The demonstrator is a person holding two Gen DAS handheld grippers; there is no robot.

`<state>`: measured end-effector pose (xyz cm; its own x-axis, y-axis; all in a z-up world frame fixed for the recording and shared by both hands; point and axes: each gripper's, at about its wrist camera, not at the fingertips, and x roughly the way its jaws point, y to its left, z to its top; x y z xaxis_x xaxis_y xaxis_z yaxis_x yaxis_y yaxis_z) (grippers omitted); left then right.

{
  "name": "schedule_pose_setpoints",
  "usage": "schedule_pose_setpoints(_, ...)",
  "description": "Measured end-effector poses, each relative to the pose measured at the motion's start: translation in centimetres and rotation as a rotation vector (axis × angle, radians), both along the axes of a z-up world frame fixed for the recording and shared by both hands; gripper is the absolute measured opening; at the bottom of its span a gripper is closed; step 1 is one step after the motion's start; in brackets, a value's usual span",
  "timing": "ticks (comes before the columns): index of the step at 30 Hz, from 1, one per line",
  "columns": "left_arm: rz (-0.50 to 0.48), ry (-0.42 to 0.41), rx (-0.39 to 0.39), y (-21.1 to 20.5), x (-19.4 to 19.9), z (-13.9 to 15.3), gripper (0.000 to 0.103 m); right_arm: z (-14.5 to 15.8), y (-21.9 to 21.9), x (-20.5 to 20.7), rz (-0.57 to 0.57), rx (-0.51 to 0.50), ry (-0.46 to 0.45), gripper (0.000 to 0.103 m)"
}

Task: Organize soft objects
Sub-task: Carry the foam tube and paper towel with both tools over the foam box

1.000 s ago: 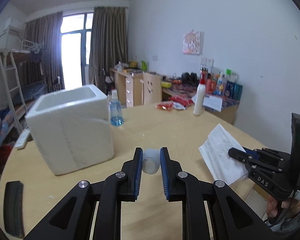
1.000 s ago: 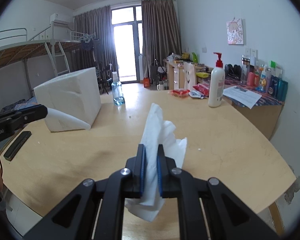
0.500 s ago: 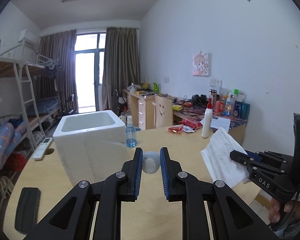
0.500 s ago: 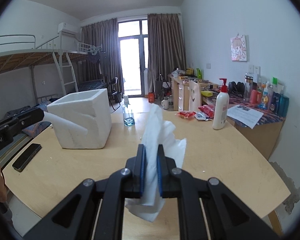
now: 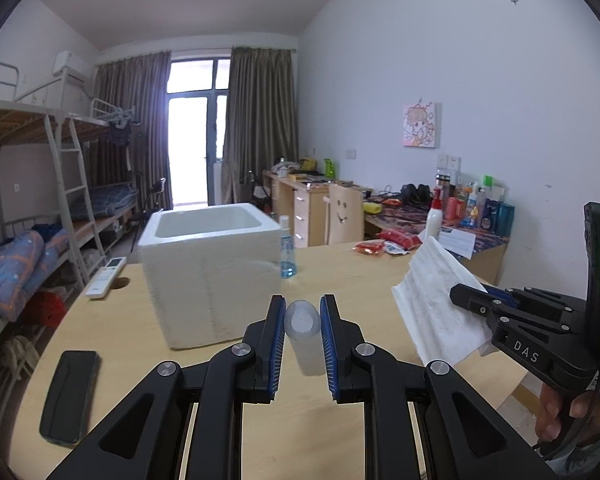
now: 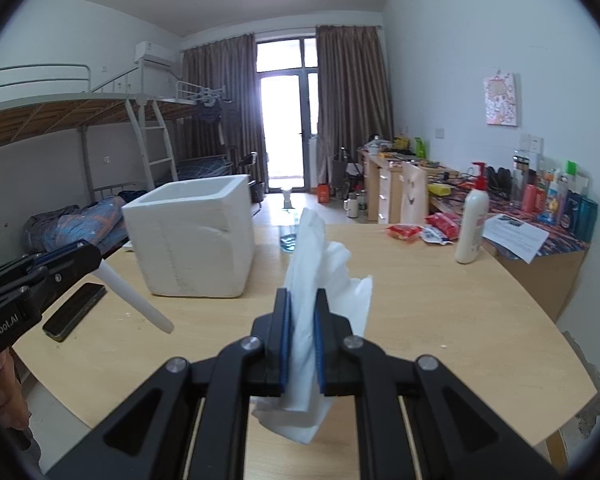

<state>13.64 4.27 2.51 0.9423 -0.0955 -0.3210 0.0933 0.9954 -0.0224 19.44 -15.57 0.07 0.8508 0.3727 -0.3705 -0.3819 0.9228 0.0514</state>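
- Black phone (image 5: 70, 396): flat on wooden table (image 5: 132, 328), left of the foam box, near the table edge.
- White foam box (image 5: 212, 268): open-topped, upright on the table; landmark for all entries.
- Left gripper (image 5: 302, 322): in front of the box, above the table, clamped on a translucent white tube (image 5: 302, 320).
- Blue-liquid bottle (image 5: 287, 248): just right of the box, behind it.
- Right gripper (image 6: 300, 320): right of the box, closed on a crumpled white tissue (image 6: 320, 256), off the table.
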Motion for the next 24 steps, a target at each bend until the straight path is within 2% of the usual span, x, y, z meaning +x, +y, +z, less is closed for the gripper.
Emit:
schedule_pose_setpoints(12,0.077,-0.02,0.0,3.1,-1.1,0.6,0.012,0.7,3.8,-0.3,0.081,0.008,-0.015,0.013)
schedule_pose_setpoints(24,0.189,-0.048,0.012,5.3,-2.5,1.6,0.012,1.8,7.1,-0.6,0.195,0.022,-0.034,0.013)
